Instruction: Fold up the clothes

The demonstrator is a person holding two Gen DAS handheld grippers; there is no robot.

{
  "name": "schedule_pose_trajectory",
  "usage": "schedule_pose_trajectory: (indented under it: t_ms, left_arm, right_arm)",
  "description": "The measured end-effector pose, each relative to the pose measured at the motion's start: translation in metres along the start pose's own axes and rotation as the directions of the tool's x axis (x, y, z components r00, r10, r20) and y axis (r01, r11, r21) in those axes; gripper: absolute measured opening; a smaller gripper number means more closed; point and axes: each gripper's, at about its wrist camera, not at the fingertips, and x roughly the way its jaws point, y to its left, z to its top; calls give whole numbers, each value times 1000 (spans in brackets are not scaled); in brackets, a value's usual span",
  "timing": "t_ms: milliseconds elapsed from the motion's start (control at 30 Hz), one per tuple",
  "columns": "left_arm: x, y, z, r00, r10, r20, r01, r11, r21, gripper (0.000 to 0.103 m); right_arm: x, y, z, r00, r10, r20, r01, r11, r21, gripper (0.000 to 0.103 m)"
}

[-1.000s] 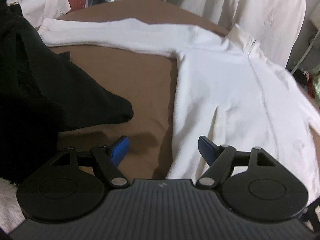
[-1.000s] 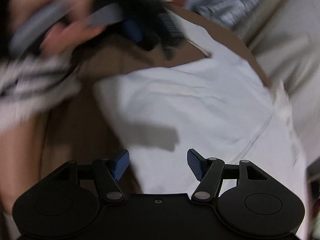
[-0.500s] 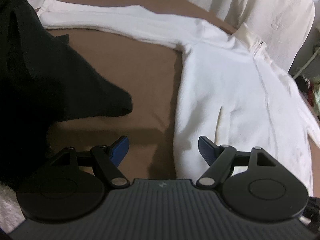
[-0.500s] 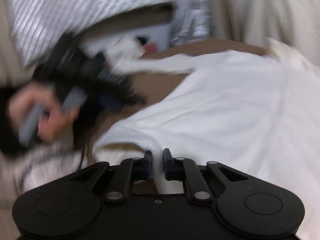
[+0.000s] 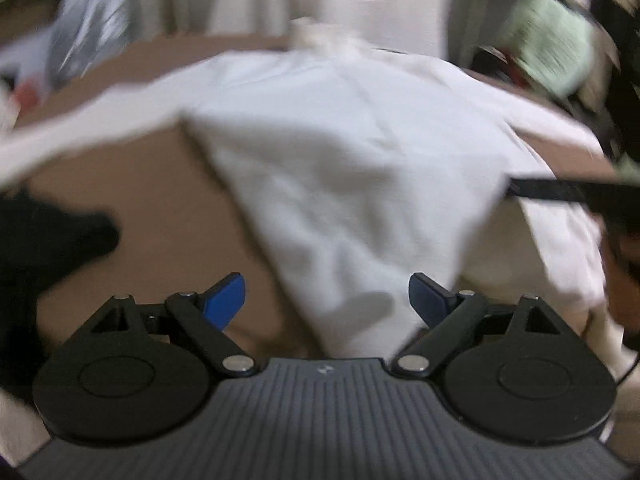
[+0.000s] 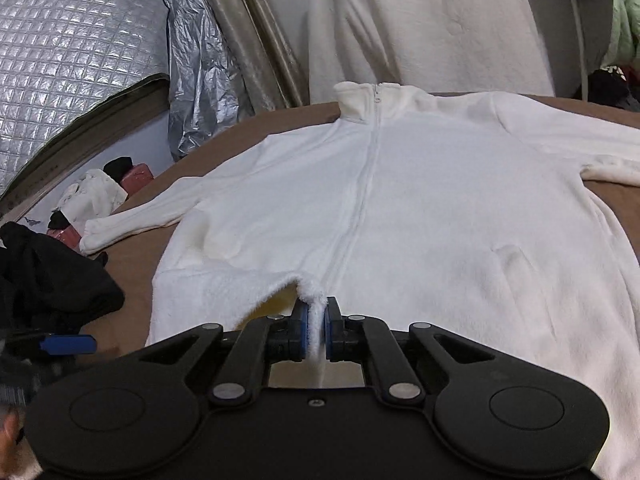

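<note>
On the brown worktop [image 6: 248,128] the white fleece jacket [image 6: 420,200] lies spread front-up, zip closed, collar at the far edge and hem toward me; both sleeves run out sideways, the left one ending near a black garment [image 6: 48,280] heaped at the worktop's left side. My right tongs [image 6: 316,330] are clenched on the hem just at the foot of the zip, a ridge of pile squeezed between the blue pads; the cloth beside the pinch is lifted, so a yellowish gap shows under it; I judge I hold it there because the zip line is the jacket's middle, and a grip on it lets me tug the front flat or raise the hem evenly. My left tongs [image 5: 326,300] are released, jaws standing wide, hovering low over the hem's left part with nothing between them; that view is smeared, so I cannot say how near the cloth the pads sit. From the left camera, the right tongs' dark arm [image 5: 560,190] reaches in across the jacket's right side. The jacket lies flat and unfolded; whether this grip straightens it or starts a fold upward toward the collar, I cannot settle from here.
</note>
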Motion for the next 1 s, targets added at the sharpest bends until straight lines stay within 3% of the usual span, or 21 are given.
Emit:
schedule_pose_trajectory:
  t_ms: [67, 200, 233, 367, 500, 533, 600, 633, 667, 733, 833, 900, 967, 1000]
  left_arm:
    - [3, -22, -4, 1000, 17, 5, -18, 995, 101, 103]
    - [9, -67, -12, 999, 50, 21, -54, 953, 298, 103]
    - [9, -69, -12, 998, 54, 27, -59, 953, 298, 103]
    - [4, -45, -6, 997, 58, 54, -66, 988, 142, 102]
    - [0, -22, 0, 995, 67, 79, -66, 998, -17, 101]
    - [-1, -16, 2, 994, 70, 85, -65, 996, -57, 96]
    - [-3, -6, 5, 990, 81, 115, -70, 993, -97, 54]
    - [-1, -5, 7, 989, 94, 118, -83, 992, -93, 12]
    - [-4, -4, 9, 984, 123, 132, -111, 990, -92, 4]
    - [-18, 2, 12, 962, 201, 186, -184, 977, -105, 4]
    - [-79, 11, 7, 895, 308, 323, -265, 949, -169, 4]
    - [-101, 13, -4, 881, 344, 325, -298, 937, -184, 4]
    - [-89, 19, -15, 894, 378, 240, -339, 921, -190, 4]
    - [-76, 25, -20, 910, 380, 168, -344, 916, -205, 4]
  right_arm:
    - [-3, 3, -1, 1000, -12, 8, 12, 1000, -18, 8]
    - [-9, 9, -2, 999, -36, 24, 37, 998, -54, 8]
    - [-10, 10, -2, 999, -42, 28, 43, 997, -63, 8]
    - [-16, 16, -3, 997, -65, 45, 69, 993, -98, 8]
    - [-22, 21, -4, 994, -87, 63, 94, 987, -132, 8]
    - [-23, 23, -4, 993, -92, 67, 101, 985, -141, 8]
    - [-26, 26, -6, 992, -103, 75, 114, 980, -164, 8]
    - [-26, 29, -8, 991, -108, 78, 121, 975, -185, 8]
    - [-26, 31, -11, 990, -114, 80, 128, 970, -207, 8]
    - [-27, 37, -16, 992, -97, 85, 115, 961, -250, 8]
    - [-31, 58, -31, 992, -65, 104, 102, 909, -403, 7]
    - [-34, 78, -46, 990, -61, 128, 122, 829, -546, 7]
    - [-35, 92, -60, 989, -63, 135, 136, 751, -646, 7]
    - [-33, 95, -66, 991, -62, 122, 129, 725, -677, 7]
